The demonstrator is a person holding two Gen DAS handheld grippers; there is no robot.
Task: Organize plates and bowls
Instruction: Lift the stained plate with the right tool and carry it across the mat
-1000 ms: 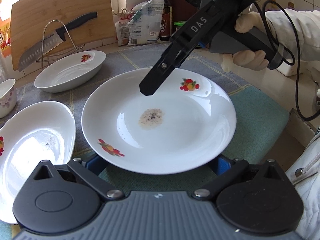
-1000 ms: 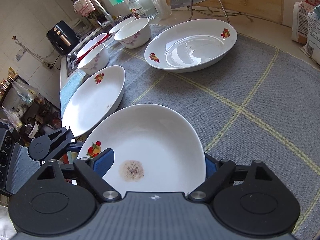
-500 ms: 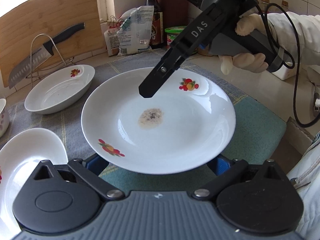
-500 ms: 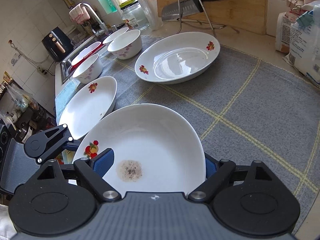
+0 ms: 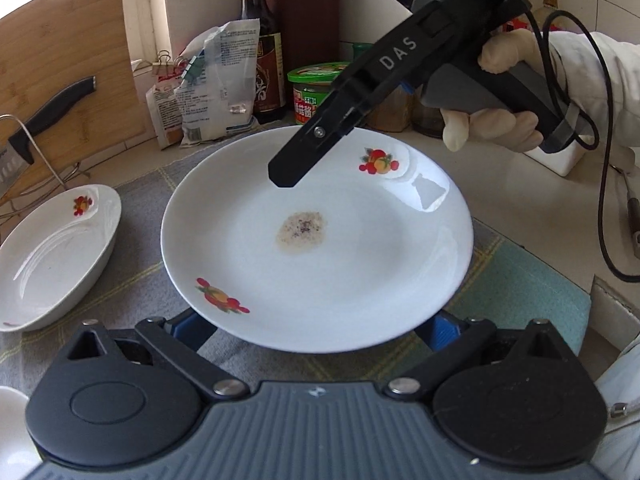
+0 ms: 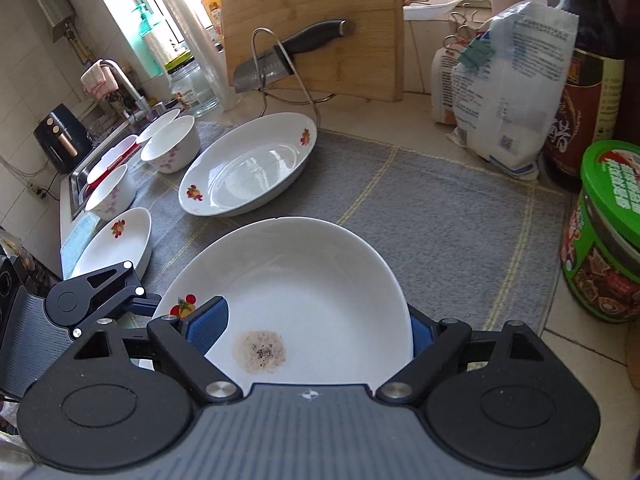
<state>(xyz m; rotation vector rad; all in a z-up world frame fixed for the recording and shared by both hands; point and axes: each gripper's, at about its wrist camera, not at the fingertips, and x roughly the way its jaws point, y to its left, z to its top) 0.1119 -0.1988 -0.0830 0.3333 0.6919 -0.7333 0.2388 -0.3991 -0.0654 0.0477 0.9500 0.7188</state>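
While the plate hides both blue pads of the left gripper beneath its near rim, whether they pinch it cannot be told. Its right half likewise covers one pad of the right gripper; the other blue pad lies on the inner surface, so these jaws clamp the rim. A gloved hand grips the right tool's handle, angled downward from beyond the plate. Farther left sits 1 oval dish, with 2 bowls beyond, partly cut off.
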